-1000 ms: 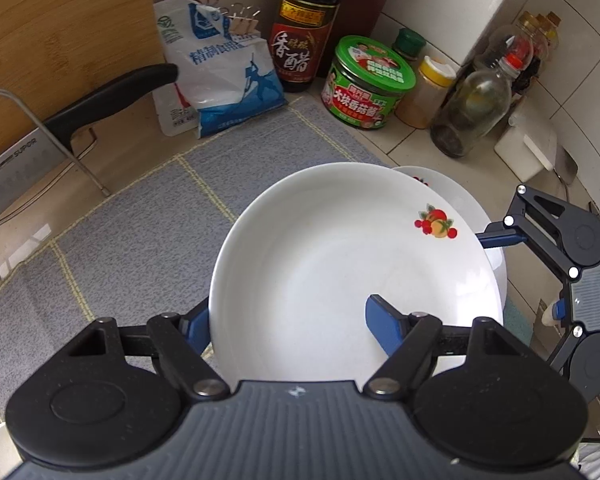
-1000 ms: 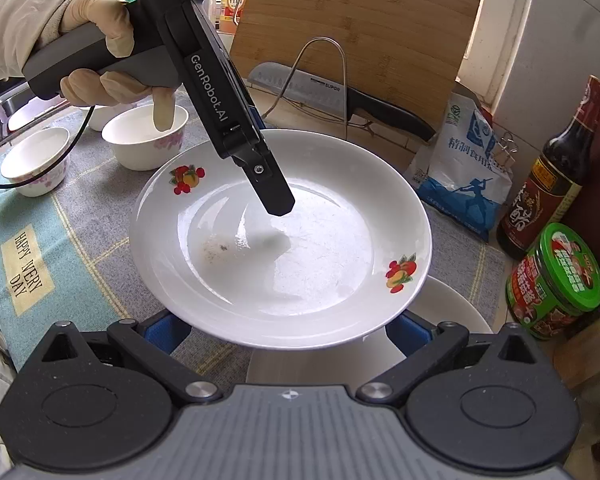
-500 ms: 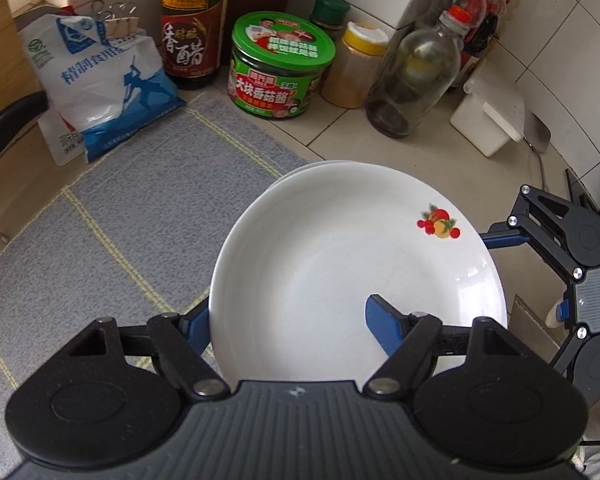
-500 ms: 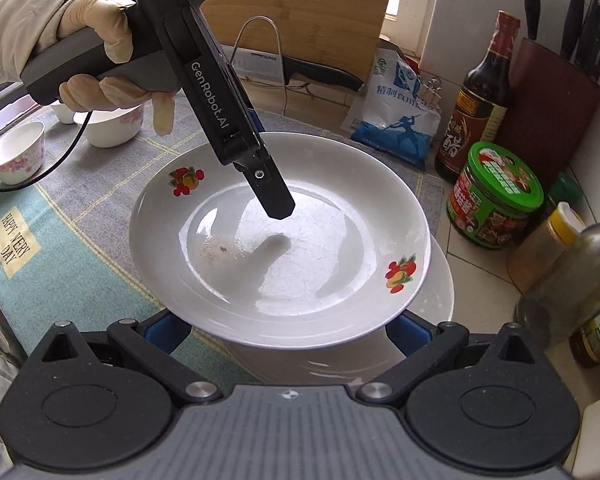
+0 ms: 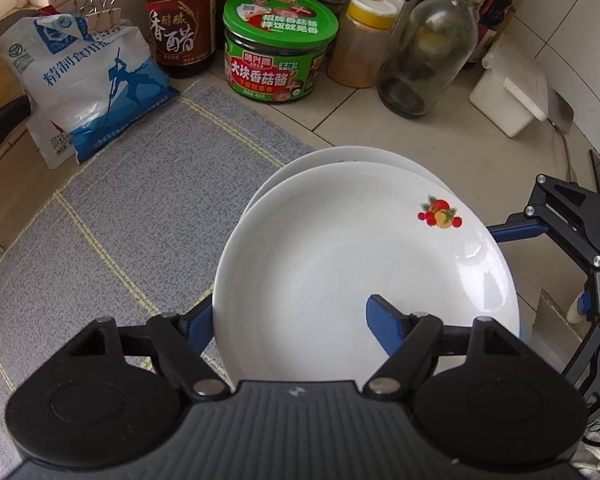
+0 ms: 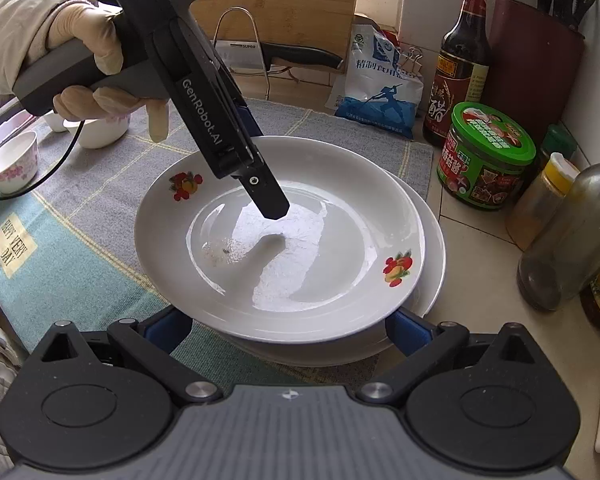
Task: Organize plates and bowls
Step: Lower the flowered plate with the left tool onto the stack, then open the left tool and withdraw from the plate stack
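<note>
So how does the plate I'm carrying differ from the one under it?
The upper plate is gripped at its rim by the left gripper, with the right gripper at its opposite edge; the lower plate is not gripped. The upper plate shows its whole face with two fruit prints; the lower plate shows only a crescent of rim. Both are white and round.

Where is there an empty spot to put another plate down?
The grey mat is bare between the salt bag and the stacked plates. The tiles beside the green-lidded jar and bottles are crowded. Small bowls sit on the mat's far end.
</note>
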